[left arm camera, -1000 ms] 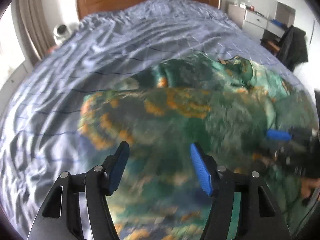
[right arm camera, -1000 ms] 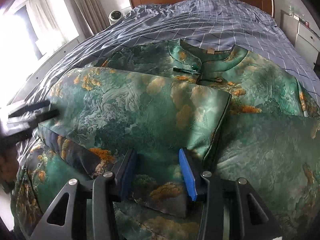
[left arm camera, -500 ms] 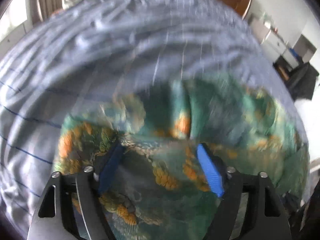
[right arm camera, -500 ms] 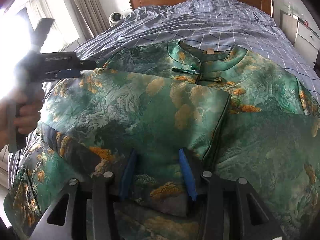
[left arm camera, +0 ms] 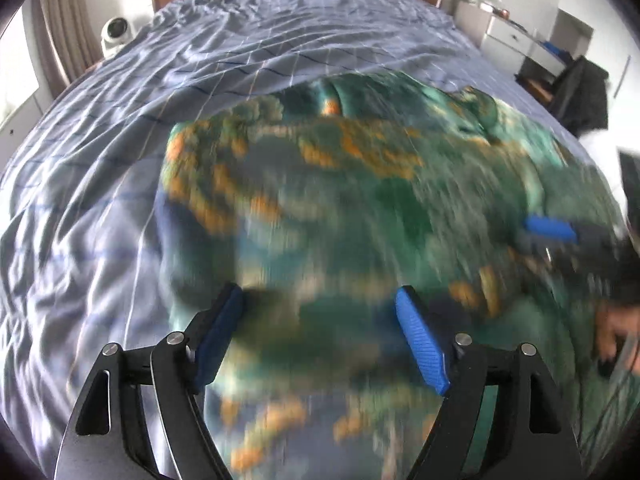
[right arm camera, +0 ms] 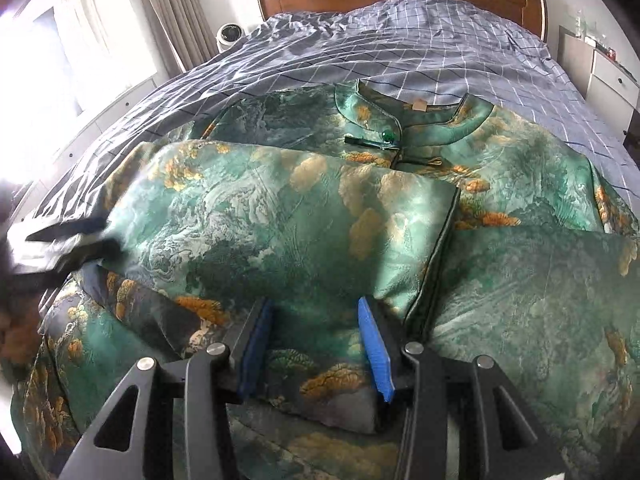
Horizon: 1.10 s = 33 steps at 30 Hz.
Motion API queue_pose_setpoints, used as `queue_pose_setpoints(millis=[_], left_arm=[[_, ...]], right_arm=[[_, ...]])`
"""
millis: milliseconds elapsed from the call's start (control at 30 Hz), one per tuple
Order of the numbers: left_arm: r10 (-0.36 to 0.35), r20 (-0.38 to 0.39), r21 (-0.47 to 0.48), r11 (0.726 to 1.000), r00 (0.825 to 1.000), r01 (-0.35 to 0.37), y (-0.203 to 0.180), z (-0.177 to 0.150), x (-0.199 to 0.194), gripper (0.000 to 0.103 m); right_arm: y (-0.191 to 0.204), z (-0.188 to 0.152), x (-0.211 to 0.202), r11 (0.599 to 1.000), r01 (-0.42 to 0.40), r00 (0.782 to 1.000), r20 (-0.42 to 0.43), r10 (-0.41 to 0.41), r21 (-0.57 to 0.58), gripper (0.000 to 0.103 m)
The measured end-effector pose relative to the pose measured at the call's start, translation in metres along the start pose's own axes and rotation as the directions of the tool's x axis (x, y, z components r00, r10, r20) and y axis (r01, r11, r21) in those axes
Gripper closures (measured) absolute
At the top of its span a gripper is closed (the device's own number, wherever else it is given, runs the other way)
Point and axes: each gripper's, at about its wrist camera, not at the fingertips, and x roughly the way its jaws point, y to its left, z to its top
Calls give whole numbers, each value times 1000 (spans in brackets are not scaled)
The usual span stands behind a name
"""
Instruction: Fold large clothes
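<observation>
My left hand-held gripper [left arm camera: 320, 312] has pulled back from the robe's [right arm camera: 280, 220] far edge, jaws wide over blurred fabric. My right hand-held gripper [right arm camera: 314, 332] stays narrowly open astride the folded flap on the bed [right arm camera: 400, 40].

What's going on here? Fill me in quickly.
A person with a gripper in each hand is folding a green patterned jacket spread on a bed with a blue checked cover. One sleeve already lies folded across the front. The right gripper sits open around the sleeve's cuff end. The left gripper, open and empty, is at the jacket's left side; its view is blurred.
</observation>
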Motion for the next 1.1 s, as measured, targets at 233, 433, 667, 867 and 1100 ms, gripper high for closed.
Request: queue_pose_setpoints(millis=[233,433,667,867,1100], left_arm=[[-14,122,-5,1000,992,15,-12,-65,-80,6],[82,229,-13,997,970,-82,-33,-108,-128,4],[120,238,-44,993,964,-112,-55,-137,-133,4],[146,243,-39,989,959,-141,-75,-149,-134,4],[61,143,-21,998,988,-58,-91,-157,-130,4]], right_arm=[[12,6,-37,999,42,999,0,-42,-6,23],[20,-33,-116,998,60,990,128,-55,-29,14],[12,-120,-187,970,237,953,209,-221,-57,14],[-7,-180,-231,945,323,920,213,-328,59,14],[-6,-209,-252,934,340,905,234,-356,108,14]])
